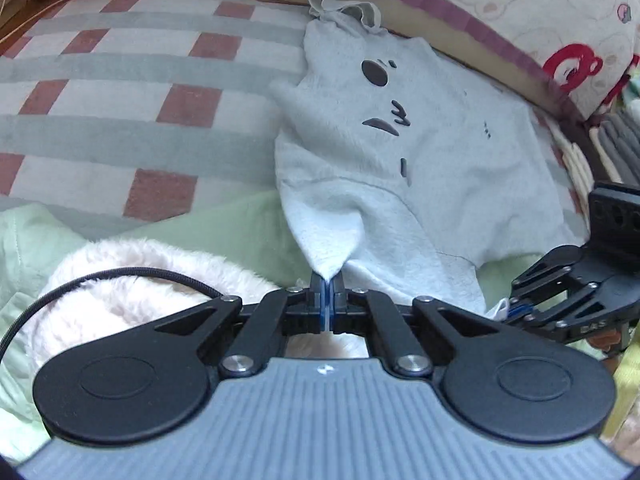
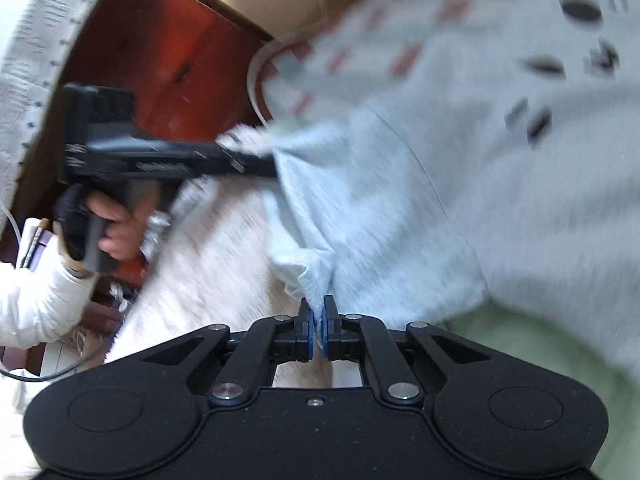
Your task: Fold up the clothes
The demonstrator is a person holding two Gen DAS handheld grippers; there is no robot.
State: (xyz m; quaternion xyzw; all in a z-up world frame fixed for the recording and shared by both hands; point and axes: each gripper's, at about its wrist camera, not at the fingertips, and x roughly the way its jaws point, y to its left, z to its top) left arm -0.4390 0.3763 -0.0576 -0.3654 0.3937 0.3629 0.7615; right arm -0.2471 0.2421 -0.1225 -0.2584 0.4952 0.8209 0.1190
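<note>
We hold a pale grey sweatshirt [image 1: 400, 152] with a dark cartoon face print [image 1: 386, 96] over the bed [image 1: 120, 92], which wears a cover checked in grey-green, white and brick red. Most of the sweatshirt lies spread on that cover, its far end bunched up against the patterned pillow [image 1: 540, 12] at the bed's edge.

Our left tool [image 1: 329, 292] is clenched on a pinch of the sweatshirt's near hem, and the cloth rises from the blue pads [image 1: 323, 308] in a taut little peak. Our right tool [image 2: 318, 326] is likewise clamped on the hem, with a ruffled fold of the light lining caught between its pads. In the left wrist view the right tool [image 1: 516, 312] shows at the right of the sweatshirt, just beside its lower corner.

Nearer to us than the sweatshirt lie a pale green sheet [image 1: 240, 224] and a fluffy pinkish-white blanket [image 1: 132, 280], the sweatshirt's hem hanging over both. In the right wrist view our left hand [image 2: 116, 228], in a white sleeve [image 2: 36, 304], grips the other tool's handle to the left of the sweatshirt.
</note>
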